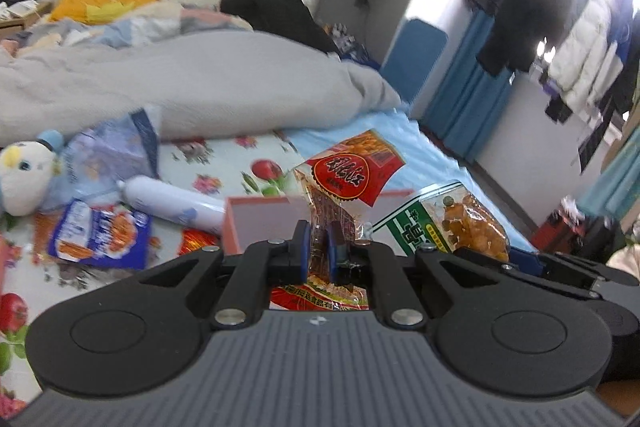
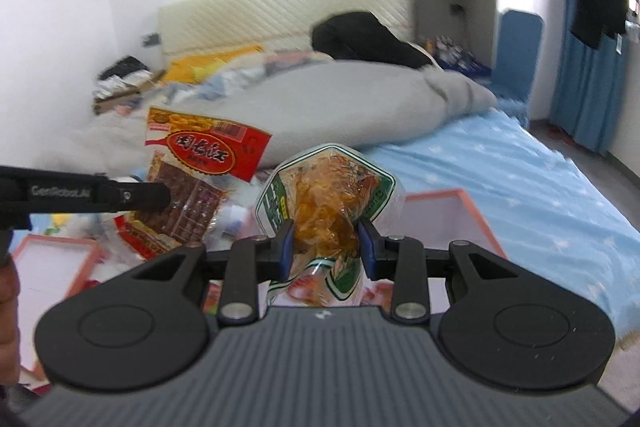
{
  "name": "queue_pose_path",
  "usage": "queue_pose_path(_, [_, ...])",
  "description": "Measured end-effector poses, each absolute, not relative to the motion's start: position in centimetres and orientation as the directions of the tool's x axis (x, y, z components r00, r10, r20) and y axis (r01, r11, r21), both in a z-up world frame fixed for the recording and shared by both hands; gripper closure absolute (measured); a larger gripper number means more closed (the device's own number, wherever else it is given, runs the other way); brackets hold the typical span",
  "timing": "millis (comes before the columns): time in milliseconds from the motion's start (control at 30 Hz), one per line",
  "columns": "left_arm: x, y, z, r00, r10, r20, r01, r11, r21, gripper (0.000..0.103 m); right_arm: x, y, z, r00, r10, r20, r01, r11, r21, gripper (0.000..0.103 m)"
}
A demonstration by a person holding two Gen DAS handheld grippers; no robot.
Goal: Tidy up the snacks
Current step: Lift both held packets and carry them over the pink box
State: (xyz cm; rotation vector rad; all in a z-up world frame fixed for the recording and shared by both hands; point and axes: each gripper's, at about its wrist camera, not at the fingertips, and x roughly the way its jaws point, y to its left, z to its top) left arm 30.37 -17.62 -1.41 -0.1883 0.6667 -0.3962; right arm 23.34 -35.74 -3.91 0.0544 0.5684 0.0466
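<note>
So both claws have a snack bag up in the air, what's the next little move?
Probably carry both over the pink box and lower them in: the left claw pinches the red-label bag, the right claw the green-label bag, both above it.

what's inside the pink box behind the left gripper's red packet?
Only a bare pale inner wall of the pink box shows. The red packet and left gripper cover its floor, so contents cannot be told.

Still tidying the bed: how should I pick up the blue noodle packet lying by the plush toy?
Take the blue packet by its near edge, coming from above and in front: it lies flat on the sheet, so only a thin rim gives the jaws something to pinch.
</note>
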Motion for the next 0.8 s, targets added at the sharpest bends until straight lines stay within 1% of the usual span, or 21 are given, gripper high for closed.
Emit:
queue_pose_path(267, [33.8, -21.4, -5.9, 0.629, -0.428, -0.649, 0.323, 0.903, -0.283, 0.092, 25.3, -38.1, -7.6, 0.779, 0.027, -0.626, 0.021, 0.997, 0.069, 0.067])
queue_pose_path(400, [35.4, -22.8, -8.0, 0.587, -0.415, -0.695, 0.330, 0.907, -0.264, 0.092, 26.2, -39.2, -10.0, 0.736, 0.019, -0.677, 0.051, 0.995, 0.084, 0.067])
queue_pose_path(600, [37.1, -23.5, -10.3, 0.544, -0.410, -0.732, 0.327, 0.907, -0.264, 0.091, 27.0, -40.2, -12.2, 0.681, 0.000, -0.732, 0.116, 0.988, 0.107, 0.066])
queue_pose_path(700, [37.3, -23.6, -11.1, 0.532, -0.397, -0.748, 0.322, 0.912, -0.255, 0.091, 27.3, -40.2, -12.8, 0.667, -0.005, -0.745, 0.118, 0.988, 0.098, 0.064])
queue_pose_path(767, [37.4, -23.5, -11.4, 0.525, -0.397, -0.753, 0.318, 0.912, -0.258, 0.089, 27.3, -40.2, -13.2, 0.658, -0.001, -0.753, 0.122, 0.987, 0.105, 0.062])
queue_pose_path(800, [37.4, -23.4, -11.4, 0.523, -0.397, -0.754, 0.318, 0.912, -0.260, 0.087, 27.3, -40.3, -13.2, 0.656, -0.003, -0.755, 0.126, 0.986, 0.106, 0.059])
